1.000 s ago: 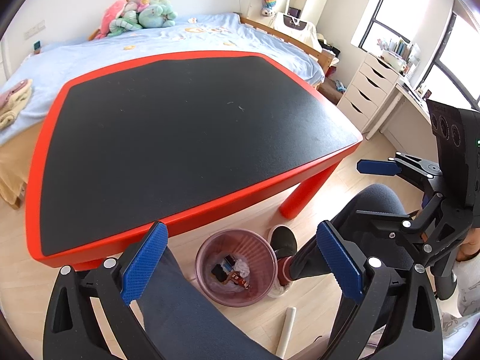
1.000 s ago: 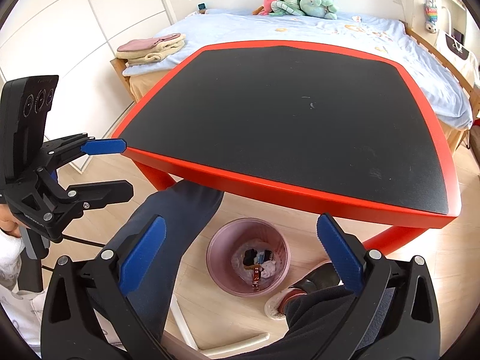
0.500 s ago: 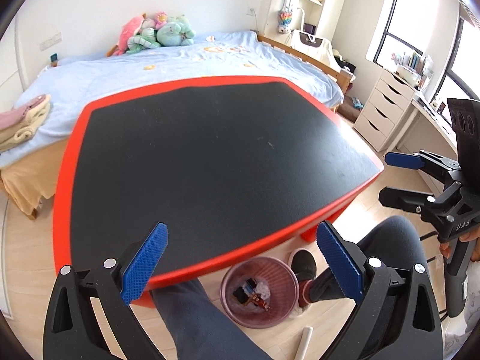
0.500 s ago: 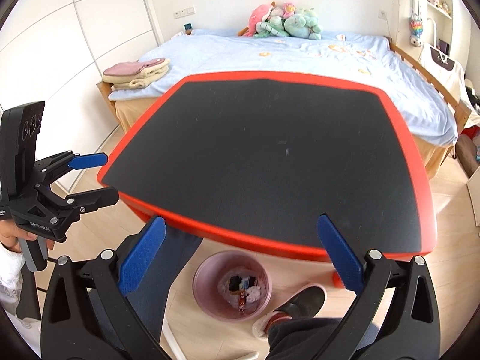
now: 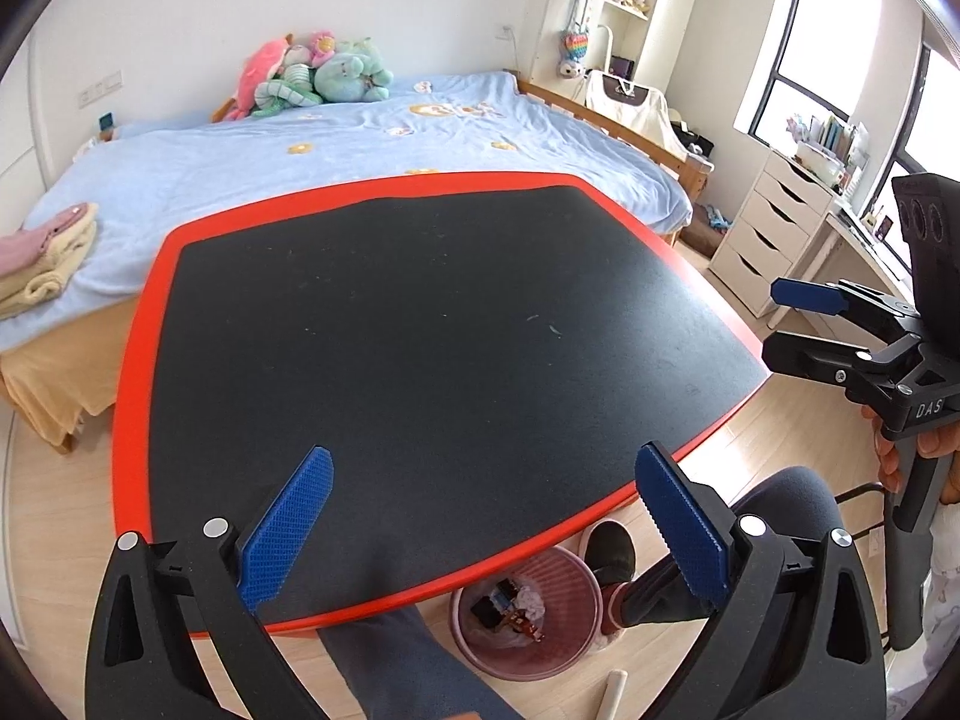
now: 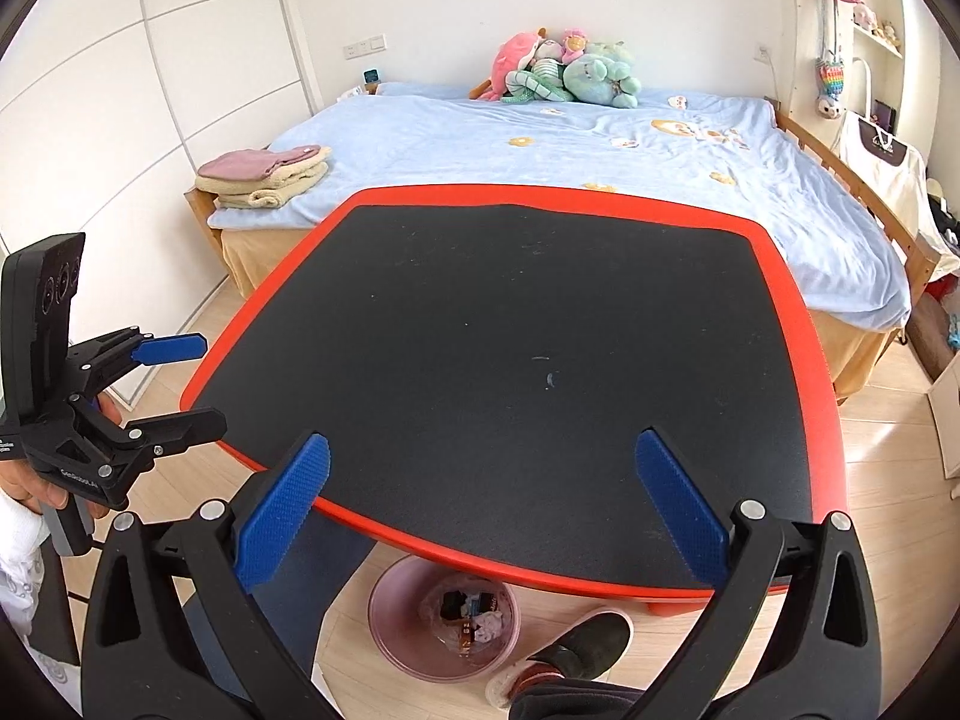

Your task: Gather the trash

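Note:
A pink trash bin (image 5: 528, 612) stands on the floor under the table's near edge, with wrappers and crumpled paper inside; it also shows in the right wrist view (image 6: 444, 618). The red-rimmed black table (image 5: 144, 360) carries nothing I can see but faint specks. My left gripper (image 5: 483, 531) is open and empty above the table's near edge. My right gripper (image 6: 480, 510) is open and empty too. Each gripper shows in the other's view, the right one (image 5: 798, 324) off the table's right side, the left one (image 6: 180, 384) off its left side.
A bed (image 6: 600, 138) with a blue cover, plush toys (image 6: 558, 72) and folded towels (image 6: 264, 177) lies behind the table. White drawers (image 5: 774, 228) stand at the right. My legs and a shoe (image 6: 576, 648) are beside the bin. A white tube (image 5: 612, 693) lies on the floor.
Both grippers have lifted and tilted up from over the bin toward the table top. The bin has slid to the lower edge of both views. Both stay open and empty.

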A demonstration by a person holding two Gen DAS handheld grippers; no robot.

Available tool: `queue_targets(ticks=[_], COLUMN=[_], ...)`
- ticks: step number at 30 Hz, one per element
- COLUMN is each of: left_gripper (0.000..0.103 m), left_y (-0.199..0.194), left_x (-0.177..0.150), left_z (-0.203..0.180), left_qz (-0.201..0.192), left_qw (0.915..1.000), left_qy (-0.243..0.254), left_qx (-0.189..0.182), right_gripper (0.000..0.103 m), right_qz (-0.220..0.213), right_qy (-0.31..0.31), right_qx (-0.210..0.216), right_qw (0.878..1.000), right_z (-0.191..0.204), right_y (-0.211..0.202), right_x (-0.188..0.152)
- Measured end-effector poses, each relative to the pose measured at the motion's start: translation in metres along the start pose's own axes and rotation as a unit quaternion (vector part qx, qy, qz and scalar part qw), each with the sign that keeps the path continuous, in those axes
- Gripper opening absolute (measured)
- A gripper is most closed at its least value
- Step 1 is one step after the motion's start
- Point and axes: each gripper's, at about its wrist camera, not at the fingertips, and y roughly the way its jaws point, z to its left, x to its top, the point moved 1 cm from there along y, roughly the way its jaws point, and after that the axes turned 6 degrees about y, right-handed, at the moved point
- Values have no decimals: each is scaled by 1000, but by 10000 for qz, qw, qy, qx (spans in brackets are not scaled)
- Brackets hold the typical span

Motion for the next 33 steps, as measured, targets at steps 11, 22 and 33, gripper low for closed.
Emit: queue_targets(ticks=[11,22,33], left_gripper=[97,97,97], left_y=[-6,-8,-8], left_x=[2,5,5], left_z=[1,1,1], left_qz=[-176,-213,-221], left_qw=[9998,9997,9996], left_qy=[-85,-133,-142], left_qx=[80,53,44], right_gripper=[100,100,100], right_qz=[56,74,77], right_qy=[-57,-78,-80], right_qx=[-17,-29,-38], right_qw=[10000,9999,9999], right_z=[3,4,3], right_y=[2,7,7], right_x=[-2,-2,-2])
